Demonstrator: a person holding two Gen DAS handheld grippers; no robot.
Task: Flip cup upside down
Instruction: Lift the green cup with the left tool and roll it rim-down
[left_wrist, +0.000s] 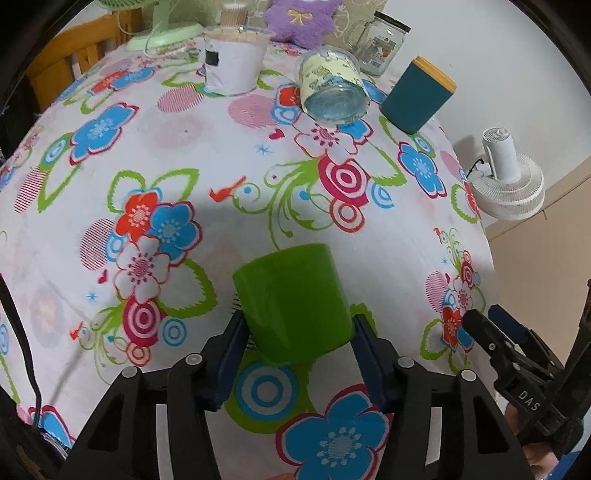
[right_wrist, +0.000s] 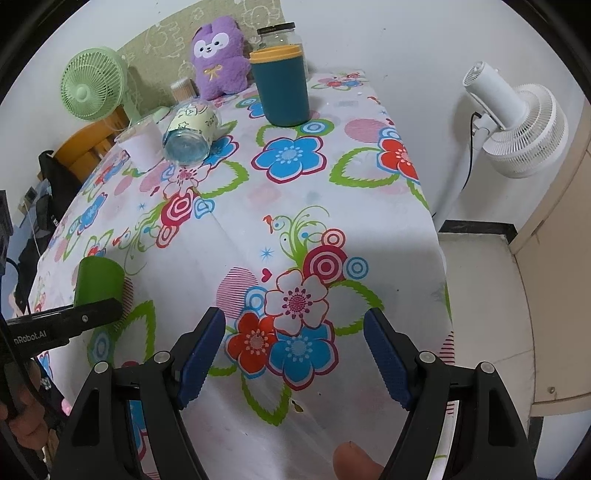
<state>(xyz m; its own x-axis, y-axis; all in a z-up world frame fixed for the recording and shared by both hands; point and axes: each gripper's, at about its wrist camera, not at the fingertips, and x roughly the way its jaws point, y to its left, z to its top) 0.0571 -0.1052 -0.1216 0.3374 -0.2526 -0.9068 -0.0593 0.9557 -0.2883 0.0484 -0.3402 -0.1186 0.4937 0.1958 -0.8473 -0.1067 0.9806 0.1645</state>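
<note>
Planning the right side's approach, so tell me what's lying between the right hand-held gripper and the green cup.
Only bare floral tablecloth separates the right hand-held gripper from the green cup, seen in the right wrist view.

My left gripper (left_wrist: 297, 328) clamps the green cup (left_wrist: 293, 302) between both blue pads (left_wrist: 231, 354), closed end up, over the floral tablecloth (left_wrist: 221, 155).

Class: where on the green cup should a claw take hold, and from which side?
Grip the green cup across its smooth round side wall, midway up, coming in level from the near table edge. It has no visible handle, and the left claw already straddles it that way.
</note>
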